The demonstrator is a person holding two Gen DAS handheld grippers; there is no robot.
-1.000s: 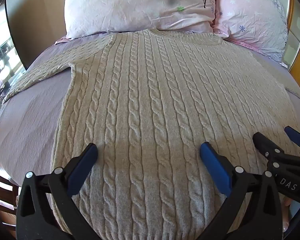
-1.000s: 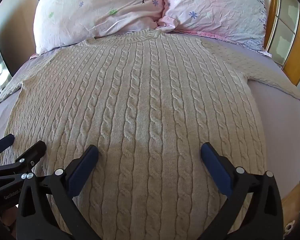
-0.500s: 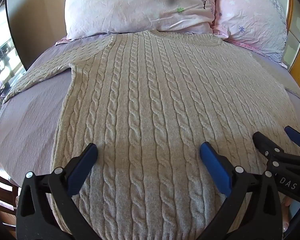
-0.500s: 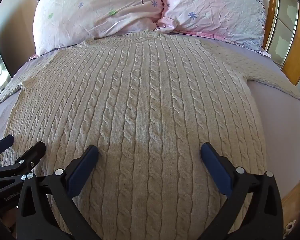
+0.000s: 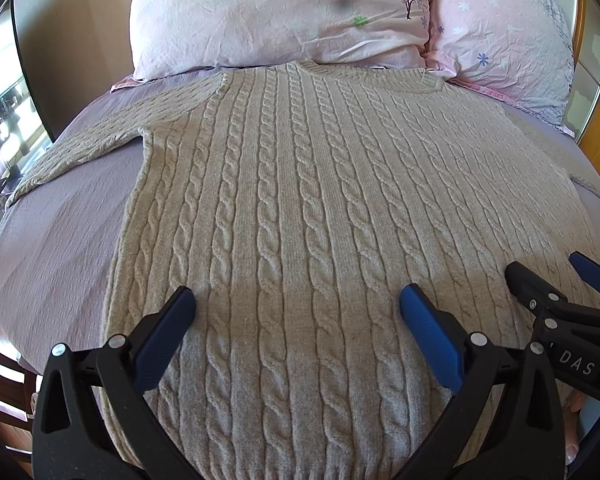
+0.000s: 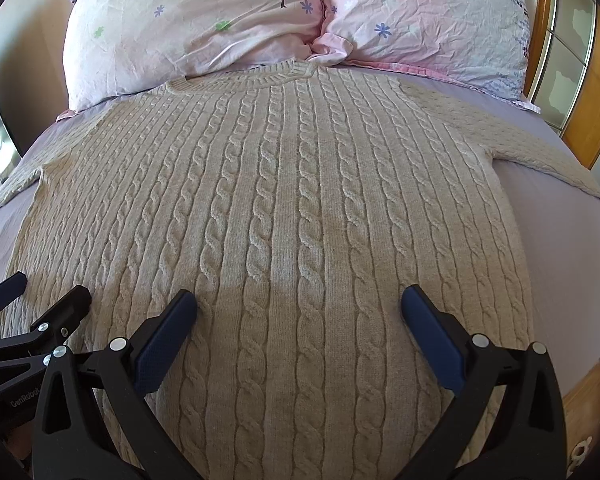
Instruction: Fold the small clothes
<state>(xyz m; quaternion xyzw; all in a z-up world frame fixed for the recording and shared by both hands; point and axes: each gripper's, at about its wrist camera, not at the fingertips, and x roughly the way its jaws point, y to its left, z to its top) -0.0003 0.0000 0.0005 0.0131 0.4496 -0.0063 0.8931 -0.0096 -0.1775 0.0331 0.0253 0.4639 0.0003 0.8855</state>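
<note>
Nothing has shifted in the last second: both hand-held grippers hang where they were over the lower part of the beige cable-knit sweater (image 5: 300,208), and the garment lies just as flat as before. It is spread face-up on the lilac bedsheet (image 5: 60,248), its ribbed neckline touching the two pink floral pillows (image 6: 204,28) at the headboard and its hem nearest the cameras, so the long axis runs straight away from both tools. Each sleeve is stretched outward, one toward the left edge of the bed and one toward the right. The left gripper (image 5: 298,312) has its blue-padded jaws spread wide with nothing between them, hovering above the body panel toward the sweater's left half; the right gripper (image 6: 300,312) is likewise released and empty, beside it toward the right half, and each is visible at the edge of the other's view. Folding has not yet begun by the look of it. The left tool is nearer the left side seam and left sleeve (image 5: 84,152), the right tool nearer the right sleeve (image 6: 520,148), so a first fold would probably have each take its own side, either the hem corners below them or the sleeves farther ahead
</note>
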